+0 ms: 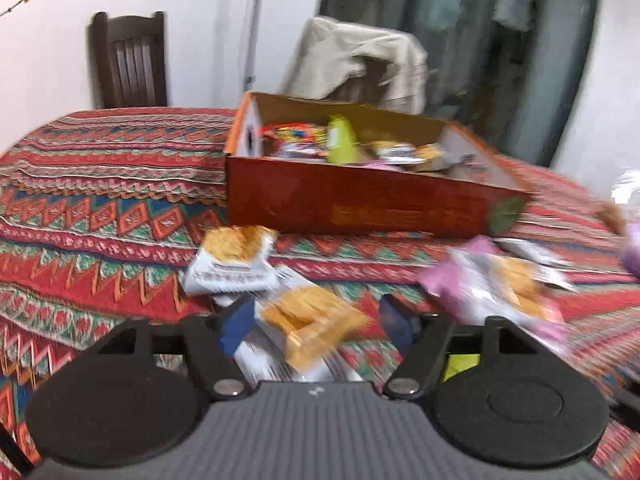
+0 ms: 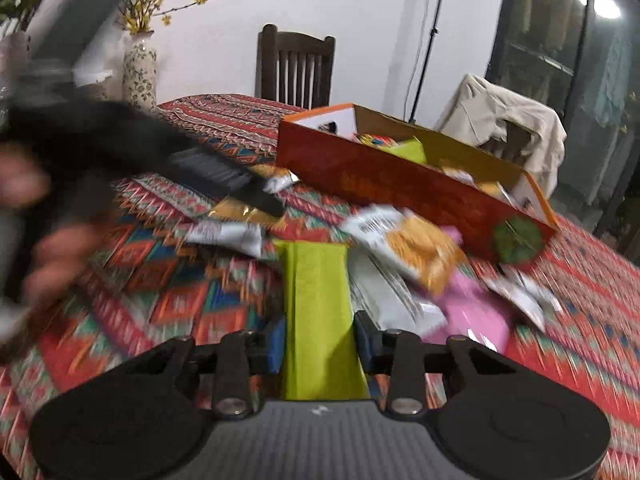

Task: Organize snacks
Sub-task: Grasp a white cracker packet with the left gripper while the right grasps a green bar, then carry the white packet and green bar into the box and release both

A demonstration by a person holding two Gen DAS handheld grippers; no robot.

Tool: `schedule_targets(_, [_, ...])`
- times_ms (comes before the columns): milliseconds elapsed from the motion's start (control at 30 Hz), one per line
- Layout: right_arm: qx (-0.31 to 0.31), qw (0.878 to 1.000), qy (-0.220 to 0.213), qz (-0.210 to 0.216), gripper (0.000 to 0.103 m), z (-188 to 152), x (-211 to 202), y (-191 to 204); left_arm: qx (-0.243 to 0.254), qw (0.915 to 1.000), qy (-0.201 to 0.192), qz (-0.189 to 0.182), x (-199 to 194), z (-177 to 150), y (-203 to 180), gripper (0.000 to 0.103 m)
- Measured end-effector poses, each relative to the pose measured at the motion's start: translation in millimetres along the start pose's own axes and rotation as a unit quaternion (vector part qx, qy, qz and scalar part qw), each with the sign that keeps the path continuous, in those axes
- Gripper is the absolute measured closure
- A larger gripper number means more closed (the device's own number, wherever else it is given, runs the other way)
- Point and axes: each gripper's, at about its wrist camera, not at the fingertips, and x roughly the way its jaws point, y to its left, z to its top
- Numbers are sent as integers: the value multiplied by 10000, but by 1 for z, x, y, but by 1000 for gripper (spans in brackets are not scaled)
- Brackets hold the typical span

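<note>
1. I see a woven cloth [image 1: 100, 200], coarse and matt, covering the table.
2. My box [image 1: 360, 204] is cardboard, printed red outside, raw brown inside.
3. Packets [image 1: 236, 260] look like glossy plastic film.
4. The chair [image 2: 296, 68] is dark wood.

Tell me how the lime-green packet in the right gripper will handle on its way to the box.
The lime-green packet, clamped between the right gripper fingers, stands out flat and straight, so it probably stays fairly stiff. It looks thin, so likely light. Its smooth wrapper may slip if the grip loosens. Dropped into the orange box, it should lie flat rather than roll.
</note>
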Motion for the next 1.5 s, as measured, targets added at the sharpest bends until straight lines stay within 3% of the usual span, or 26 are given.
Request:
schedule_targets(100, [137,9999,46,-53,68,-23,-24,-11,-156,9995,195,210,21,6,-1,28])
schedule_targets(167, [253,9997,69,-16,68,-37,-39,-20,-206,9991,213,292,21,7,-3,34])
schedule_targets(200, [320,9995,75,11,68,-41,-44,-24,-179,9991,209,320,20,8,-5,58])
schedule_targets(300, [455,9989,65,102,65,-51,-50,-35,66,9994,232,237,15,10,-19,98])
schedule_targets(433, [365,9992,12,189,62,-53,-40,-32,563,9981,128,235,-11,-3,-43,99])
schedule_targets(567, [370,9987,-71,333,62,-50,-32,-33,428,9990,13,-123,-56,-40,-39,99])
schedule_targets(667, [294,9984,-51,472,66,-50,-33,-32,387,9990,-184,81,-80,-63,-29,96])
schedule_targets(700, [326,9978,-50,580,66,-51,-35,-33,461,9985,-248,159,-84,-67,-26,89])
schedule_targets(767, [414,9967,-88,698,66,-56,-40,-34,525,9978,-272,315,-84,-65,-23,61])
schedule_targets(800, [463,9964,-121,705,67,-59,-44,-35,496,9978,-292,338,-81,-62,-20,33])
schedule_targets(833, [520,9960,-146,716,67,-62,-47,-36,462,9980,-326,273,-76,-58,-19,23])
schedule_targets(933, [753,9944,-287,689,67,-68,-61,-44,332,9992,-59,219,-49,-46,-15,24])
schedule_targets(1000, [872,9938,-393,571,67,-71,-70,-50,300,9988,73,375,-27,-41,-13,26])
schedule_targets(1067, [1005,9926,-504,463,67,-74,-81,-59,335,9977,66,582,-15,-40,-10,37])
schedule_targets(1100, [1052,9922,-533,407,67,-75,-86,-63,384,9975,26,591,-16,-40,-10,53])
schedule_targets(1267, [1160,9916,-562,104,66,-83,-105,-79,469,9985,155,236,-58,-65,-17,61])
schedule_targets(1400, [1312,9896,-572,155,66,-93,-117,-87,229,9995,158,-180,-111,-110,-20,61])
schedule_targets(1500, [1479,9868,-605,275,66,-96,-120,-92,100,9995,52,-296,-138,-119,-23,61])
